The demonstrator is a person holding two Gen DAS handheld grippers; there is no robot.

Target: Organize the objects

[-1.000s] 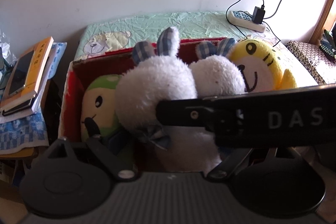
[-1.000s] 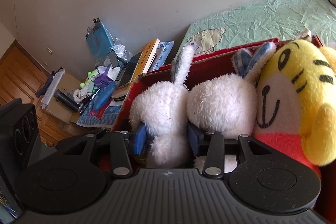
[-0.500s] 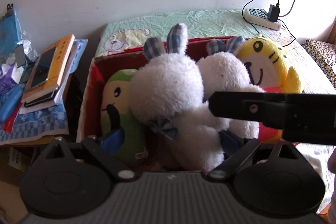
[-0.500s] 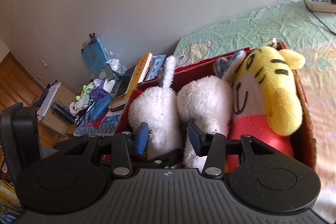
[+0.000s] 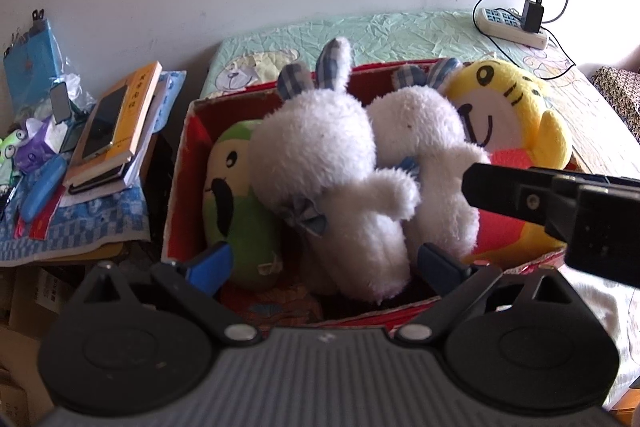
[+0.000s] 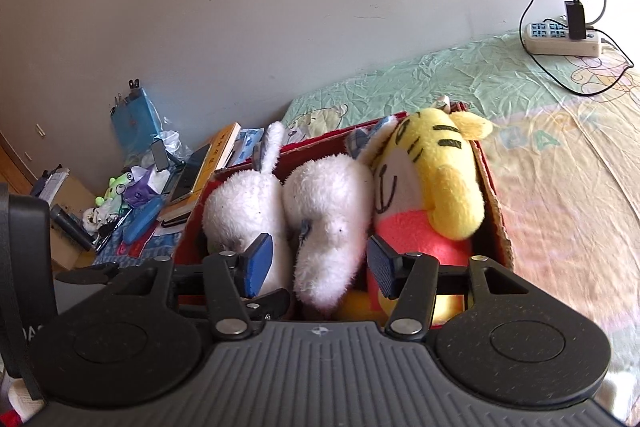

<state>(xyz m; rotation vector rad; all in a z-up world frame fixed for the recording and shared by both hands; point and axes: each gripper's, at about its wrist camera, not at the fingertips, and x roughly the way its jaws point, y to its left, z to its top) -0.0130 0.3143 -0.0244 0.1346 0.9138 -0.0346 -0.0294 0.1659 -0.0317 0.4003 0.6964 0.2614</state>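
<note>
A red box (image 5: 182,163) sits on the bed (image 5: 420,35), packed with 4 plush toys in a row. At far left is a green toy (image 5: 236,211), then 2 white rabbits with blue checked ears, the left rabbit (image 5: 320,155) and the right rabbit (image 5: 420,123), pressed side by side. A yellow tiger (image 5: 508,107) with a red body fills the right end.

The left gripper (image 5: 324,265) hangs spread wide at the box's near edge, holding nothing, its blue pads to either side of the left rabbit's legs. The right gripper (image 6: 316,265) is also parted and empty, with the right rabbit's leg between its pads but not pinched.

1 second ago the right gripper was clamped on the left rabbit deep in the box. It has since let go and pulled back, as has the left one, so more of the box and bed now shows.

The right gripper's body crosses the left view and covers part of the tiger. The green toy is hidden in the right view. The box floor is mostly buried under plush. A cluttered side table (image 5: 60,239) stands left of the box.
</note>
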